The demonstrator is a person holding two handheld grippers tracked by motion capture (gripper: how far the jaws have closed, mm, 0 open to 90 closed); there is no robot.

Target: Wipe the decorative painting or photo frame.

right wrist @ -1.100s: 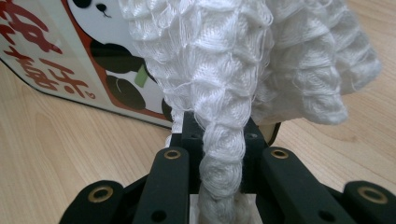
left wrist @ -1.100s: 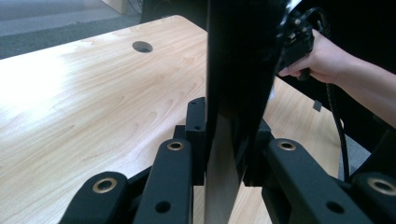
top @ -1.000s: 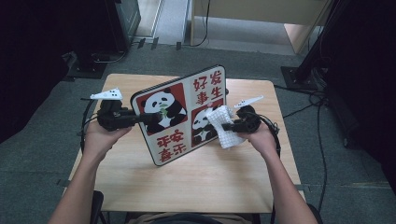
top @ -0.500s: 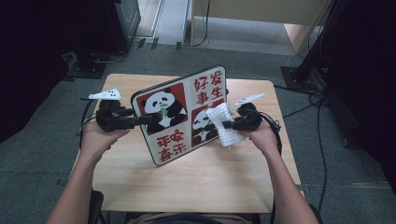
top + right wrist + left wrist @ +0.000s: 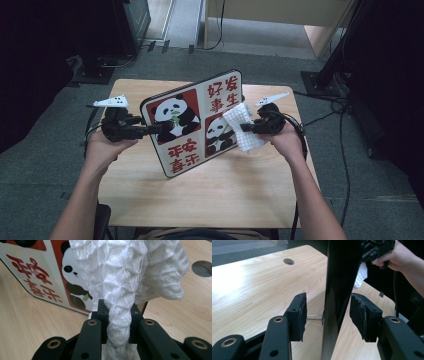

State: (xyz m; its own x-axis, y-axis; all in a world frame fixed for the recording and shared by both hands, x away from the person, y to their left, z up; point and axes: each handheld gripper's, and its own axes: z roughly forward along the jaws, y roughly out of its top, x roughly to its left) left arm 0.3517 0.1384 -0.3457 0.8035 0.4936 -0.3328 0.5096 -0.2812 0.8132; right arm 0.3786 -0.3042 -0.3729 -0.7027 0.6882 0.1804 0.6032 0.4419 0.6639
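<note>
The panda board (image 5: pixel 195 122) stands on edge on the wooden table (image 5: pixel 210 200), near the table's centre, tilted and leaning back. It is a flat rectangular panel w/ rounded corners. The front is glossy, printed in red, white and black, w/ four squares: two panda pictures and two blocks of red characters. The back face is smooth, glossy black, as the left gripper view (image 5: pixel 338 290) shows.

Left gripper (image 5: pixel 150 130): sits at the board's left edge. Its jaws have just been opening and now stand apart, one on each side of the board edge, w/ a clear gap between each pad (image 5: pixel 302 312) and the board. Released, no grip. The pads are black, rough-surfaced and frayed at the edges. A thin metal pin (image 5: pixel 315 317) projects from the board edge beside one pad.

Right gripper (image 5: pixel 244 128): sits at the board's right side, clenched on a white cloth (image 5: pixel 242 127). The cloth is a soft waffle-weave textile, bunched and twisted into a rope shape where the jaws pinch it (image 5: pixel 117 322). Its loose part hangs in folds against the board's front, over the lower panda square.

The table top is light wood-grain laminate, w/ a round cable hole (image 5: pixel 288 261) behind the board.
</note>
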